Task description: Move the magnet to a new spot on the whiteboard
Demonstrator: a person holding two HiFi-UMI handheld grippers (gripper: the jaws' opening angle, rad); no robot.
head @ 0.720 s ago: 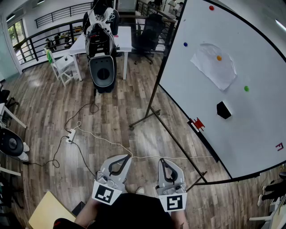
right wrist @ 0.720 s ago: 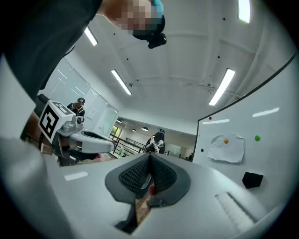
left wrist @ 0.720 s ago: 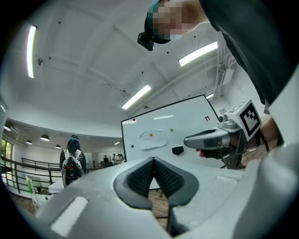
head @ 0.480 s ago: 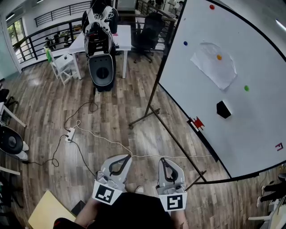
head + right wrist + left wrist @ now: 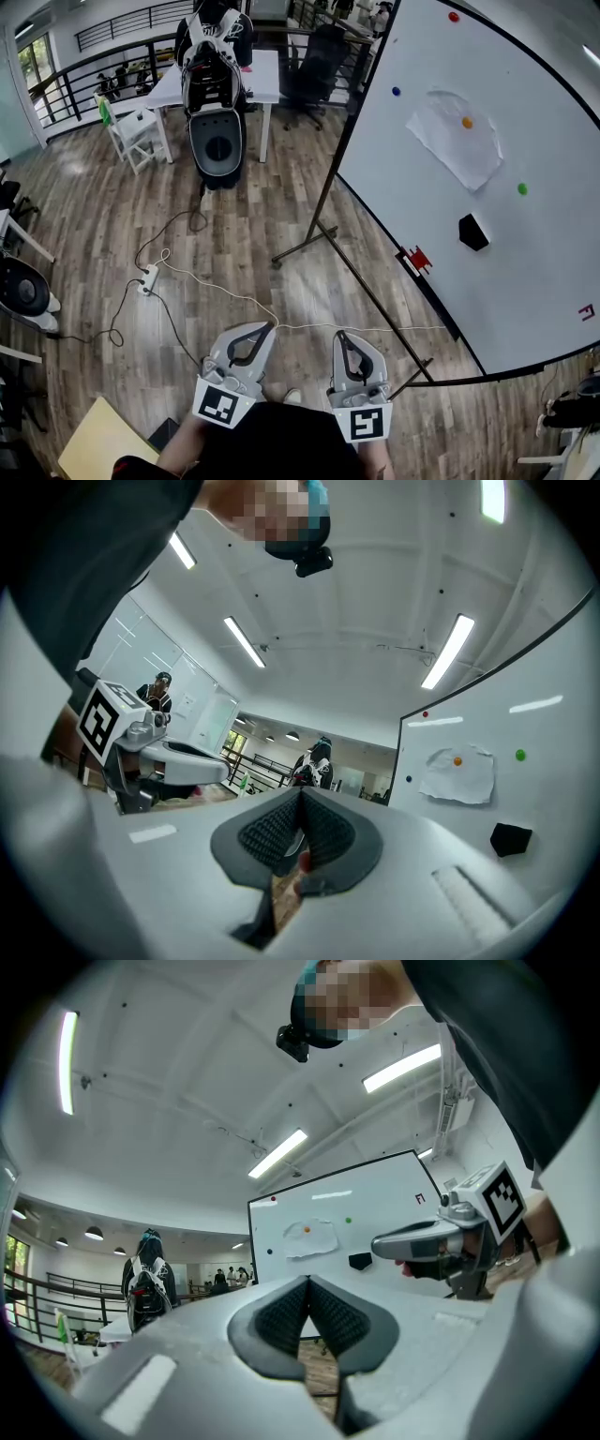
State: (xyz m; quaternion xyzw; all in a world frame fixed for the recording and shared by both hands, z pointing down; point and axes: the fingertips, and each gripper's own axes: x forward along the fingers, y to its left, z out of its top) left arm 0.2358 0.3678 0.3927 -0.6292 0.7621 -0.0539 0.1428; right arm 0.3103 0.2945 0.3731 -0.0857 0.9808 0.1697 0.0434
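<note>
Evidently nothing had been grasped: the white left gripper (image 5: 268, 329) and white right gripper (image 5: 340, 337) were held low at six o'clock, each with jaws pressed together, empty. A small round green magnet (image 5: 522, 188) was stuck on the black-framed whiteboard (image 5: 544, 281) at two o'clock, well apart. Jaws were judged best spread before its rim was approached squarely.

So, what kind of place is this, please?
Probably an open office or lab: a whiteboard on a stand, a white table with an office chair beside it, and a railing behind.
</note>
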